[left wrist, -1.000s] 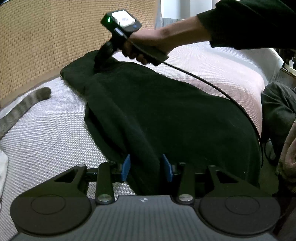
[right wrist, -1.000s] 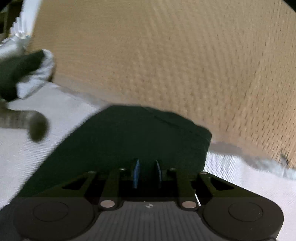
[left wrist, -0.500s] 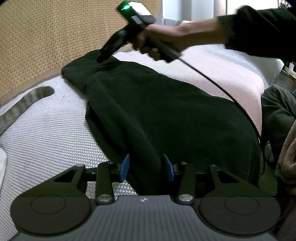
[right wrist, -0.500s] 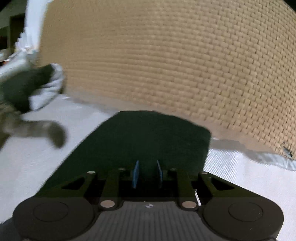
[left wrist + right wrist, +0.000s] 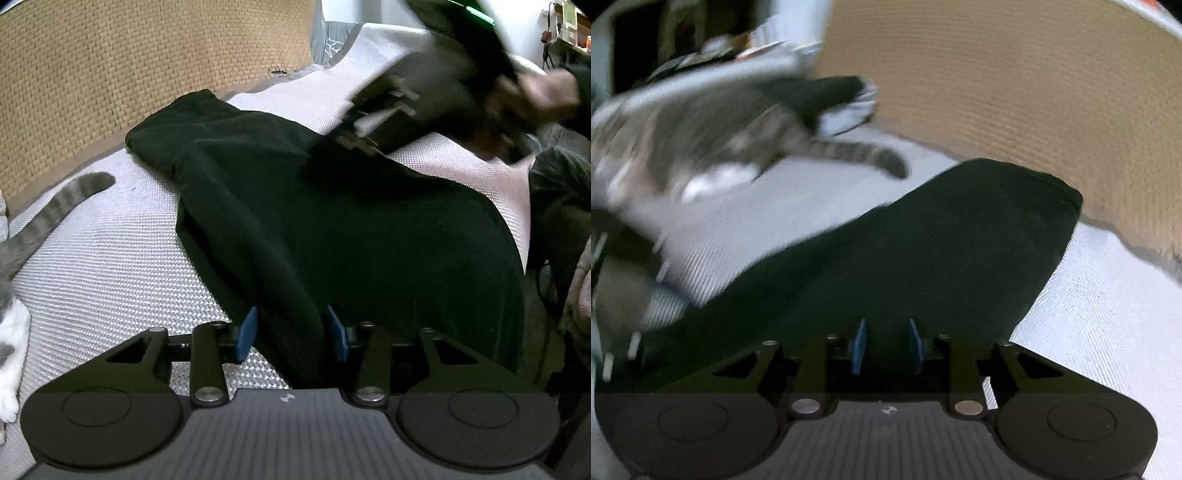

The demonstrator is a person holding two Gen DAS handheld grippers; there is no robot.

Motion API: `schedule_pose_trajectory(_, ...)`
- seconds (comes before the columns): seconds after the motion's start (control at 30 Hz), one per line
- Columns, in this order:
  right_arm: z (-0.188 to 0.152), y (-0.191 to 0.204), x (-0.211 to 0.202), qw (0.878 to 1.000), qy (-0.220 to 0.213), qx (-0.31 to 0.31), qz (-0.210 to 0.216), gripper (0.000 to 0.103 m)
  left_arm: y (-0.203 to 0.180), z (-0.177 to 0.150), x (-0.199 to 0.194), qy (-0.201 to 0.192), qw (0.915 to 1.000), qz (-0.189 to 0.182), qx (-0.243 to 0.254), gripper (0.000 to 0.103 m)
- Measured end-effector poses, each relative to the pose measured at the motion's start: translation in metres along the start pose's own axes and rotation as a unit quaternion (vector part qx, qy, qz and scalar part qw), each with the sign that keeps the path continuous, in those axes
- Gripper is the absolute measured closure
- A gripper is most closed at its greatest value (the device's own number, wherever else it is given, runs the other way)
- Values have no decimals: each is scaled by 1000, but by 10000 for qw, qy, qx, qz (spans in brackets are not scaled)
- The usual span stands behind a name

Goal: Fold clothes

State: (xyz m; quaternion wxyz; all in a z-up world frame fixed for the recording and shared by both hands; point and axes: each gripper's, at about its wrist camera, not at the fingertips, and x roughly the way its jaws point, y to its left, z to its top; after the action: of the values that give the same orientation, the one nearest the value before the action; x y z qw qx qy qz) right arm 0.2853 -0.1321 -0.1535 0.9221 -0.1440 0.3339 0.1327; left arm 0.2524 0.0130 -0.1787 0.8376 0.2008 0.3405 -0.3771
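The left gripper (image 5: 291,330) sits low at the near end of the dark garment (image 5: 332,229), jaws parted with a fold of cloth between them. The right gripper (image 5: 885,346), blurred in a hand (image 5: 532,99), hovers above the garment's far half, jaws narrowly apart.

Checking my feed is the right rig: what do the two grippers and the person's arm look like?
Both grippers are black, each with a ribbed grey body, two round side discs, silver pivot bolts and blue finger pads: the left gripper, the right gripper. From the left camera, the right gripper is a motion-blurred black unit with a green light, held by a hand in a dark sleeve.
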Motion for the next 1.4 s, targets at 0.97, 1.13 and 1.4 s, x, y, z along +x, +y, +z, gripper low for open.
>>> schedule_pose_trajectory(0.97,-115,135,-75,9781,636,-1651,1097,90,-1,-4,-9,378,9991,181,18,48)
schedule_pose_trajectory(1.13,-114,131,-67,9766,873,-1464,1315,90,-2,-6,-10,429,9989,169,-28,48)
schedule_pose_trajectory(1.4,-118,133,-41,9667,1587,-1264,1558,90,-5,-7,-16,571,9983,108,-19,48)
